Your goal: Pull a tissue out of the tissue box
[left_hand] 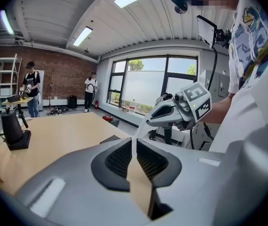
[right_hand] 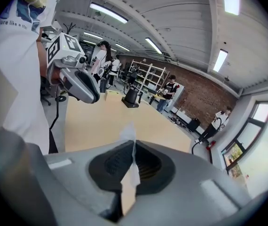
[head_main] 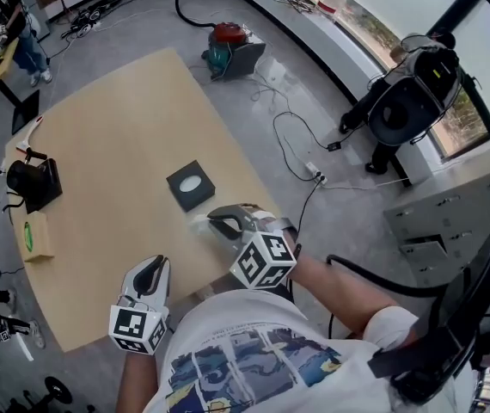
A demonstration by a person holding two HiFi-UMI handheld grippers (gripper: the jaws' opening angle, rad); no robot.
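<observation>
Tissue (right_hand: pixel 128 134): pinched in the right gripper (right_hand: pixel 134 147). The jaws are closed flat on it. One white corner pokes past the tips toward 12 o'clock, and a second flap trails back between the jaws toward the camera. In the head view the right gripper (head_main: pixel 219 222) is near the tissue box (head_main: pixel 191 185), at its 5 o'clock, over the tan table (head_main: pixel 125 144). The box is black, low and square, with a pale oval slot on top.

Handling, as I judge it:
- The sheet is near weightless, limp and thin enough to look see-through from above.
- It should tear readily if jerked or snagged on the slot edge.
- A pinch on a bunched corner, as here, looks sound. A bite on one bare edge would rip sooner.
- The box looks light and nothing pins it down, so a hard tug could lift or drag it. A slow, steady draw seems safer.

Left gripper (left_hand: pixel 133 145): the jaws are together at the tips, with nothing gripped that I can see. In the head view the left gripper (head_main: pixel 153 269) sits at 7 o'clock of the box, well apart from it.

Hard to read:
- From the head view the tissue (head_main: pixel 197 222) is only a faint pale smear at 9 o'clock of the right jaw tips. I cannot tell whether its tail is clear of the slot.
- The right gripper view hides the box behind the gripper's own body.
- The left gripper view shows just a dark corner of the tissue box (left_hand: pixel 109 139) above its housing, and a thin white strip hanging from the right gripper (left_hand: pixel 149 121).
- There is a pale line in the left jaws' slit. It is probably that strip seen beyond them, but I am not certain.
- The white in the slot may be the next sheet. I cannot confirm that.
</observation>
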